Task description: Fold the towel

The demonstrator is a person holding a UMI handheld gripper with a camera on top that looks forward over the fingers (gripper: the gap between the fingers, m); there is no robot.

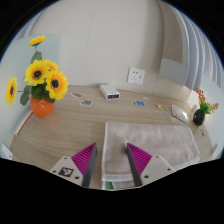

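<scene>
A pale beige towel (155, 140) lies flat on the wooden table (70, 130), spreading out ahead of me and to the right. Its near left part runs in between my fingers. My gripper (111, 166) is open just above the towel's near edge, the magenta pads (84, 160) set wide apart with towel cloth between them. Neither finger presses on the cloth. The nearest strip of the towel is hidden below the fingers.
A bunch of sunflowers in an orange pot (41, 104) stands at the left. A white box (109, 92) sits by the back wall, with small cards (139, 102) scattered near it. At the right stand a small plant in a black pot (199, 116) and a flat white item (179, 113).
</scene>
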